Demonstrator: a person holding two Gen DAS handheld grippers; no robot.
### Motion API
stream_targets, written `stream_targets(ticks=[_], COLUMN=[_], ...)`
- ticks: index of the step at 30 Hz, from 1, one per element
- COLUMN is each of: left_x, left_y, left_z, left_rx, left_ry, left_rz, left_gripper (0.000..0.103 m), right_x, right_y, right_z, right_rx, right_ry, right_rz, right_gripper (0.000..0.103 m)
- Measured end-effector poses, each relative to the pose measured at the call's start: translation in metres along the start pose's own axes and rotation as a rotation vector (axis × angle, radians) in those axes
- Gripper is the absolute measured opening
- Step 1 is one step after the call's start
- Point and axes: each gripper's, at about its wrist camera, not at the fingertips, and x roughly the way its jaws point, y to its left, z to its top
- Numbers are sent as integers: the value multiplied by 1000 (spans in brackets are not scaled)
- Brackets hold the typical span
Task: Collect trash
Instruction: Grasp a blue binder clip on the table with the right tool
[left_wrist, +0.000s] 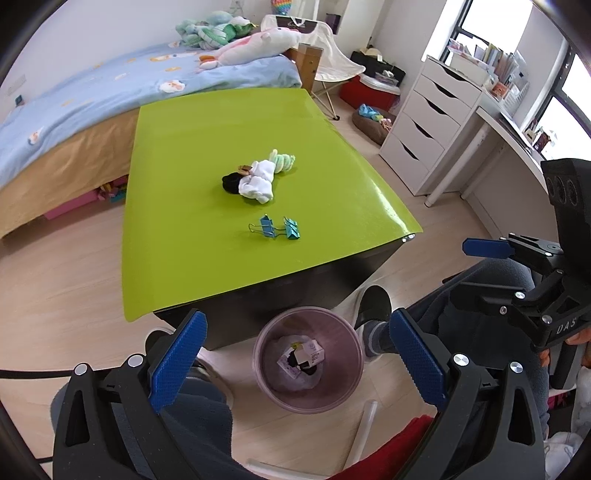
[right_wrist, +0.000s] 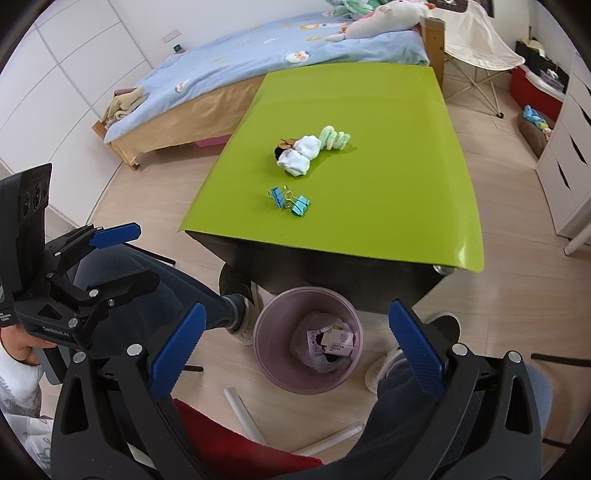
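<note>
Trash (left_wrist: 303, 356) lies in the pink bin (left_wrist: 343, 384) on the floor, below the left gripper (left_wrist: 295, 363) and right gripper (right_wrist: 295, 352), both tilted downward with fingers spread wide, holding nothing.

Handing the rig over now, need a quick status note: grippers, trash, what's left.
Left hand-held gripper: open, empty, above the pink bin.
Right hand-held gripper: open, empty, also over the bin.
Done: small cardboard packaging lies in the bin.
Left on the green table: rolled socks with a brown scrap, two blue binder clips. Check the scrap; it may be trash.
</note>
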Motion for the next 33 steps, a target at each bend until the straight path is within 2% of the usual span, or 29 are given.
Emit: stream_targets(ticks=[5, 12, 14, 19, 30, 31, 33], left_x=[0, 0, -1, -2, 0, 1, 1], left_y=[7, 9, 10, 12, 19, 20, 22], left_z=[4, 8, 9, 10, 12, 12, 12], left_rx=[-28, -33, -36, -44, -68, -69, -74], left_ry=[-11, -25, -30, -34, -35, -35, -34], left_rz=[-8, -11, -11, -11, -12, -11, -10], left_gripper=[95, 95, 95, 95, 95, 95, 95], right_x=[12, 41, 53, 84, 143, 146, 156], right_y=[1, 4, 6, 12, 15, 17, 19], right_z=[20, 59, 70, 85, 103, 103, 102], right_rx=[-44, -159, -213, -346, -473, -491, -532], right_ry=[9, 50, 69, 127, 215, 219, 231], right_rz=[10, 39, 24, 11, 52, 49, 45], right_gripper=[98, 98, 98, 98, 98, 97, 84])
